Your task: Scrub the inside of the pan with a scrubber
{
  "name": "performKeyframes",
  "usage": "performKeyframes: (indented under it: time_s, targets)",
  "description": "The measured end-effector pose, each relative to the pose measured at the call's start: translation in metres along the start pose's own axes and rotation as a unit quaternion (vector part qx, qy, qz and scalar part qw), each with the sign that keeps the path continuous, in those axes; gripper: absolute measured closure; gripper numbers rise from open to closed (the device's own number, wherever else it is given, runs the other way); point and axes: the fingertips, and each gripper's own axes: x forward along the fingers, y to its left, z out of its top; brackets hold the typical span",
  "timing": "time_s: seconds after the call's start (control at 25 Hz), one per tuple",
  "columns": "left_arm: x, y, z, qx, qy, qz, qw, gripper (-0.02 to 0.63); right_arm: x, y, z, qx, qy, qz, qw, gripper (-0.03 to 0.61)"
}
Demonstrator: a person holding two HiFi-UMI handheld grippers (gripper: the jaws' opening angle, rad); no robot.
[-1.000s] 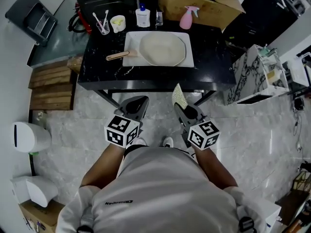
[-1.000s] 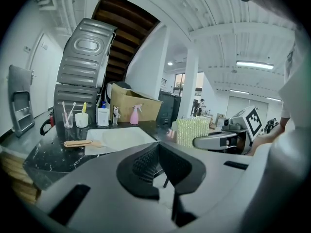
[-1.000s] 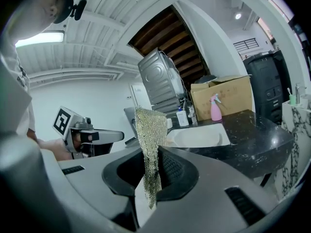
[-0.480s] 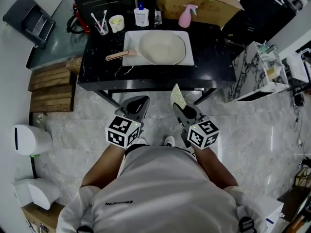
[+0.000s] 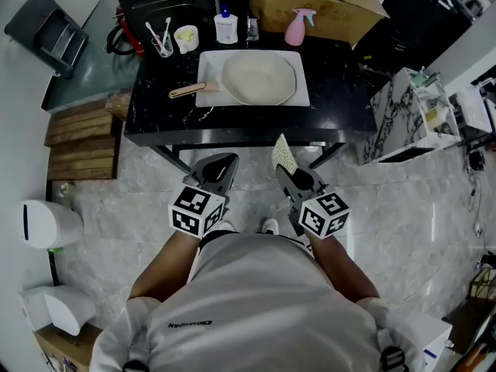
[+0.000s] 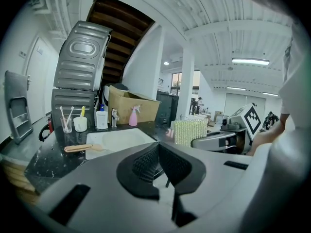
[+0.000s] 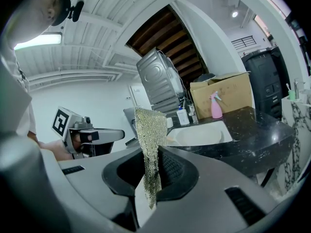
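Pre-scrub, back from table [image 5: 341, 99].
Your R gripper [image 7: 154, 166] clamps scrubber [image 7: 149, 130] upright, ready for pan [image 5: 260, 78] far ahead; L gripper [image 6: 158, 161] jaws together, empty.

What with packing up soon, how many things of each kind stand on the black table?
Pan: 1
Tray: 1
Bottles (white pump bottle, pink spray bottle): 2
Cups (glass with brushes, white cup): 2
Cardboard box: 1
Small unclear item: 1
Total: 8

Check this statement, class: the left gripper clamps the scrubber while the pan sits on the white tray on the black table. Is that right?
No. It is the right gripper that clamps the scrubber, as the right gripper view shows. The pan does sit on the white tray on the black table.
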Motion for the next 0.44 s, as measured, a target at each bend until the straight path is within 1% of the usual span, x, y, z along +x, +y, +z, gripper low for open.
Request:
performKeyframes:
  time_s: [0.44]
  targets:
    - [0.0022, 0.0009, 0.0011, 0.004, -0.003, 0.001, 1.0, 0.598, 0.0017, -0.0023, -0.0009, -0.002, 0.002, 0.0, 1.0, 0.505]
